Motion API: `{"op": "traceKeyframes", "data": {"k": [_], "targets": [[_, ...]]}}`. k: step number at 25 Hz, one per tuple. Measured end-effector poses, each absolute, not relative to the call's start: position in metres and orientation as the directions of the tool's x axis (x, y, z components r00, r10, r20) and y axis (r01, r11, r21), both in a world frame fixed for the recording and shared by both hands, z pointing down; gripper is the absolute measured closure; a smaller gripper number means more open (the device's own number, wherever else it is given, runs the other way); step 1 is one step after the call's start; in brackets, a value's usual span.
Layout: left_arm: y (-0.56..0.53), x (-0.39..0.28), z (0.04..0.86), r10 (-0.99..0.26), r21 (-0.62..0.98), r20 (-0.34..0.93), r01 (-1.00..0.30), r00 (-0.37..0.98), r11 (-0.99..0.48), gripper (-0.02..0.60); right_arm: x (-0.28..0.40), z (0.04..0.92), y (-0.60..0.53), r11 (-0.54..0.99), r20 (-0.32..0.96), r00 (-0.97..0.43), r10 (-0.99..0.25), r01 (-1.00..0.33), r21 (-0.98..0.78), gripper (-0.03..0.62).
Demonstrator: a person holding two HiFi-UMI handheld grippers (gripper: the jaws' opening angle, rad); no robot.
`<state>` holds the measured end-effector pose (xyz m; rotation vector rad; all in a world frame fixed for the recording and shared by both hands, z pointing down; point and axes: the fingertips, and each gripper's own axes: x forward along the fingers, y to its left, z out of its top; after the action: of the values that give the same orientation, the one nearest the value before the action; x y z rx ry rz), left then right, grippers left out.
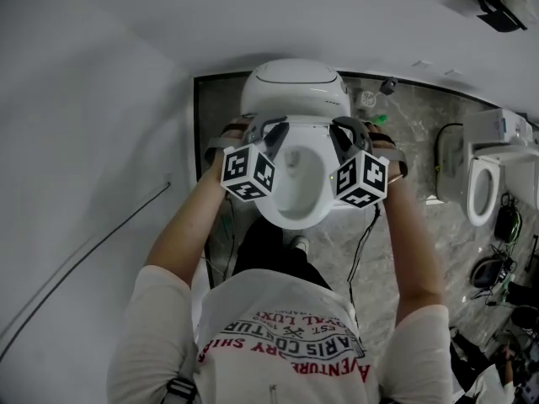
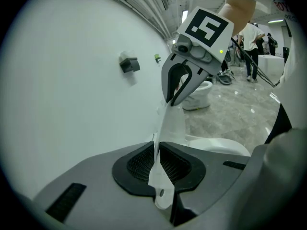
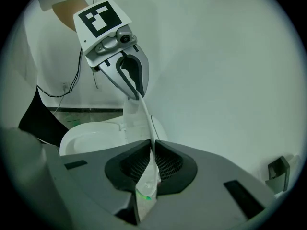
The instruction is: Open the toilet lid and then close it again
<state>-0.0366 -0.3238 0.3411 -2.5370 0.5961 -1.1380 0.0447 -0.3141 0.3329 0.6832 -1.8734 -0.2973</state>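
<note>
You stand over the toilet (image 1: 296,213) with both tools clamped on its lid (image 1: 295,89), one on each side edge. The left gripper (image 2: 157,150) has its jaws drawn nearly together, pads pressing on the thin white rim that runs between them. The right gripper (image 3: 152,152) pinches the opposite edge in the same way. Each gripper view shows the other tool across the lid, biting onto it. The lid is raised off the seat (image 1: 320,210) at the back of the toilet, and the seat lies uncovered below, between your forearms. A white wall (image 1: 84,141) is on your left and a grey marble floor (image 1: 413,141) on your right, where a second toilet (image 1: 482,188) stands well apart.
</note>
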Motion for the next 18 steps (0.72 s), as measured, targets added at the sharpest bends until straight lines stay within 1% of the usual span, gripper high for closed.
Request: {"op": "traceKeyframes", "data": {"k": [7, 11, 18], "targets": [[-0.277, -0.04, 0.348, -0.512, -0.427, 0.646, -0.288, 0.566, -0.857, 0.537, 0.042, 0.34, -0.267, 0.815, 0.757, -0.306, -0.577, -0.273, 0.511, 0.56], [-0.252, -0.037, 0.352, -0.515, -0.433, 0.655, -0.284, 0.553, -0.855, 0.537, 0.044, 0.344, -0.241, 0.823, 0.756, -0.327, -0.567, -0.261, 0.505, 0.56], [-0.194, -0.049, 0.379, -0.564, -0.486, 0.624, -0.298, 0.54, -0.822, 0.536, 0.032, 0.372, -0.182, 0.803, 0.732, -0.33, -0.597, -0.233, 0.549, 0.56]]}}
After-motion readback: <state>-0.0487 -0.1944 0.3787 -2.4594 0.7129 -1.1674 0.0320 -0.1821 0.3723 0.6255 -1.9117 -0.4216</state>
